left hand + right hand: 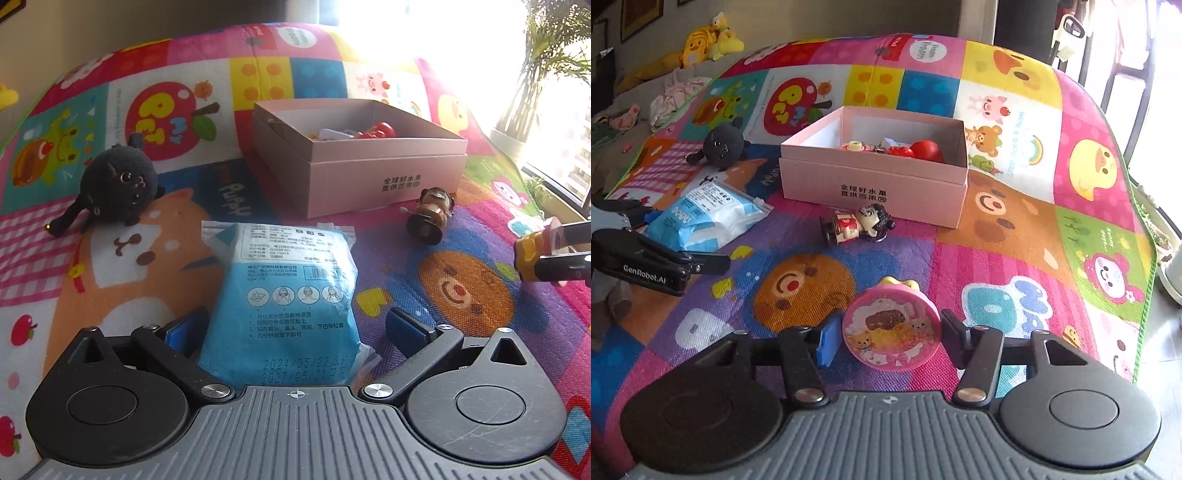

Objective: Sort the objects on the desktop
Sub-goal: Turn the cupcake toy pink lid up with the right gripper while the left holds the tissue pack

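**A round pink toy caught edge-on, with the box a reach away**

The right gripper (888, 341) clasps a round pink plastic toy with a cartoon-printed face (891, 334) by its rim, pads pressing on opposite edges. That curved disc could pivot or squirt out if the grip slackens on the way to the open pink cardboard box (871, 181) ahead, and the small brown wind-up figure (855, 225) lying between toy and box could be knocked by a low pass. The left gripper (295, 328) rests released, jaws apart around the near end of a blue-and-white plastic packet (288, 295); closing there may only pinch loose film.
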